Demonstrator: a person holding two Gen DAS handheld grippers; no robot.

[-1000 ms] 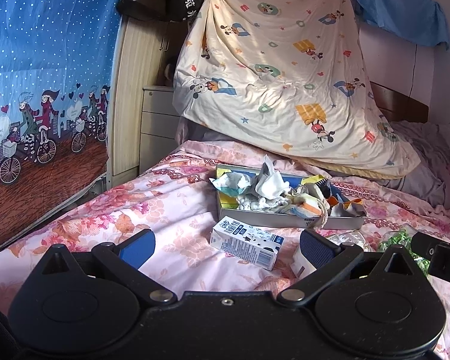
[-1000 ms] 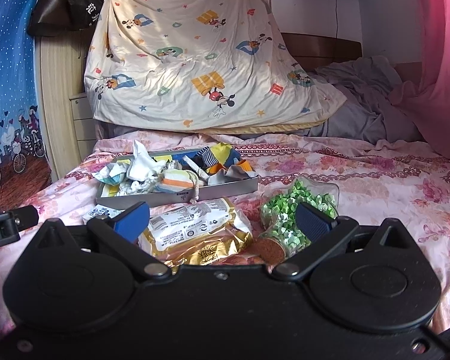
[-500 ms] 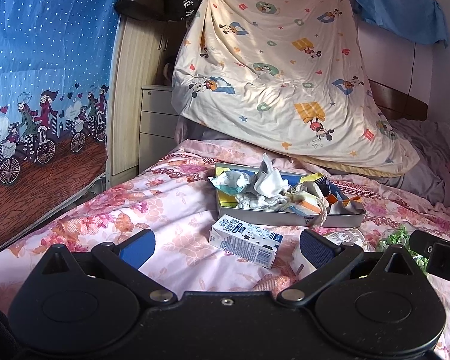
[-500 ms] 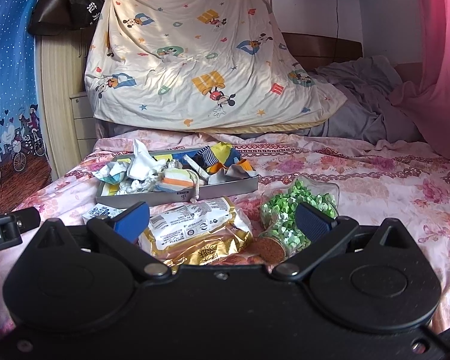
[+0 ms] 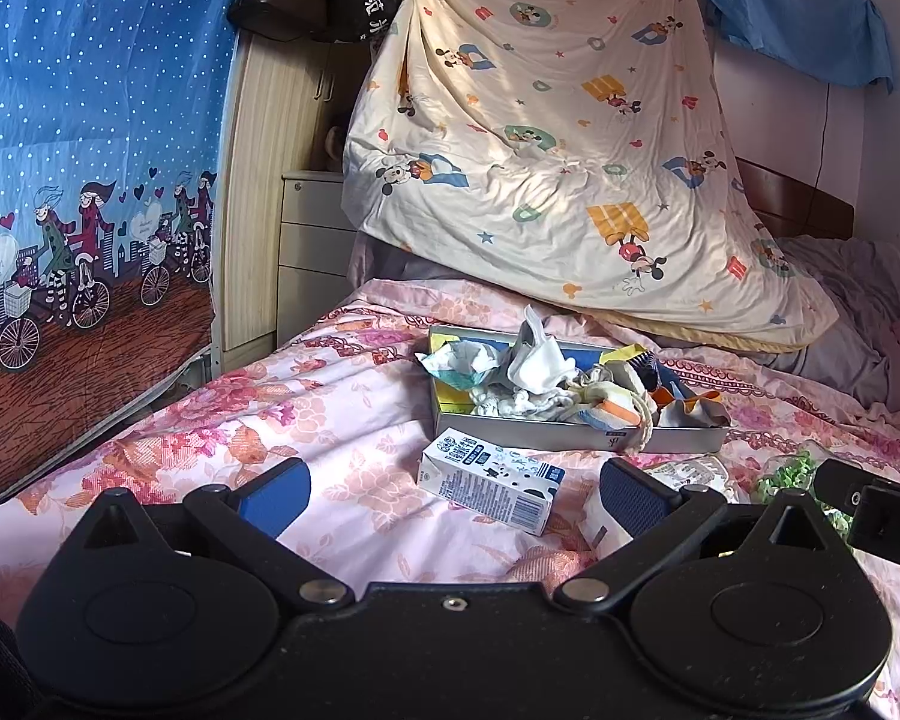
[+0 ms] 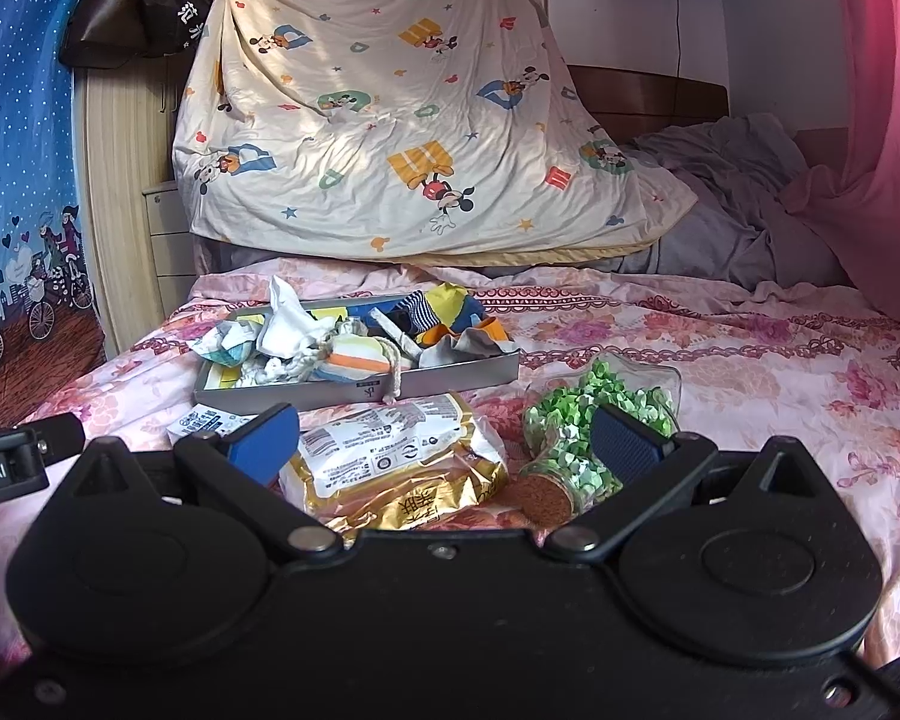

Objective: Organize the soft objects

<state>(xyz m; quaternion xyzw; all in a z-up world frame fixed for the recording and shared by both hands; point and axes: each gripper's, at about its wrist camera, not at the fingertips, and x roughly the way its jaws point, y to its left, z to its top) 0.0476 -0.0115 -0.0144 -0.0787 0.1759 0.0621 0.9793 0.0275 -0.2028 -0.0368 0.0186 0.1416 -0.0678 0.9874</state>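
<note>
Both tongs stood wide open and held nothing. The left tongs (image 5: 453,489) hovered low over the flowered bed (image 5: 222,420), a small milk carton (image 5: 489,480) lying between its fingers. The right tongs (image 6: 444,438) faced a gold snack packet (image 6: 390,462) and a corked glass jar of green paper stars (image 6: 576,420). Beyond these, a grey tray (image 6: 450,381) on the bed held a heap of crumpled socks (image 6: 354,354) and small cloths.

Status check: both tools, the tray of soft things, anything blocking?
Left tool open, empty. Right tool open, empty. Tray heaped with socks and cloths, untouched. Milk carton, gold packet, corked bottle lie in front of it.
</note>
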